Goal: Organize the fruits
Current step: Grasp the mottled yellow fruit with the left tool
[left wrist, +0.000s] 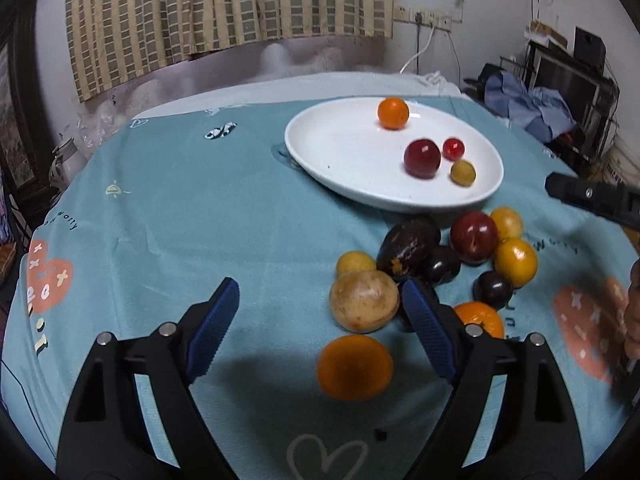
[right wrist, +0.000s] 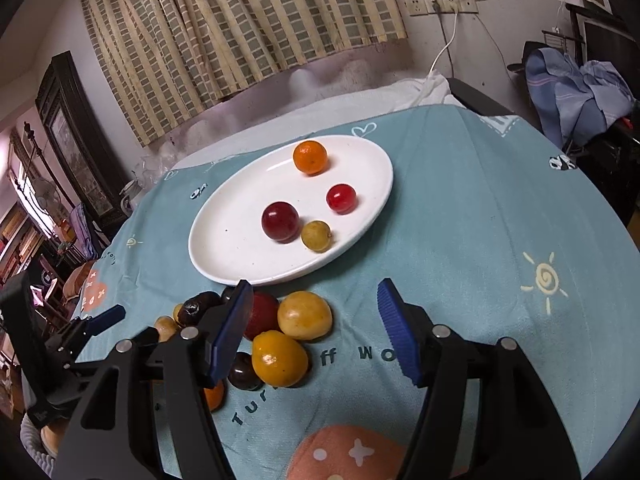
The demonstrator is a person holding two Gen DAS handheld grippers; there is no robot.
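On the worktop (left wrist: 180, 208), just in front of the white plate (left wrist: 320, 148), lies a heap of loose fruits; four fruits already sit on the plate. The left hand-held gripper (left wrist: 320, 304) is wide open and empty, and the tan round fruit (left wrist: 364, 300) is near its right finger. The right hand-held gripper (right wrist: 314, 312) is also open and empty. This fruit looks light, smooth and likely to roll, so I would take it across its middle. It is nearly round, with no clear long axis.

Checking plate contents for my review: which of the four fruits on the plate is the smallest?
The bright red cherry-like fruit, glossy and smaller than the dark red plum, the yellow-green fruit and the orange on the white plate.
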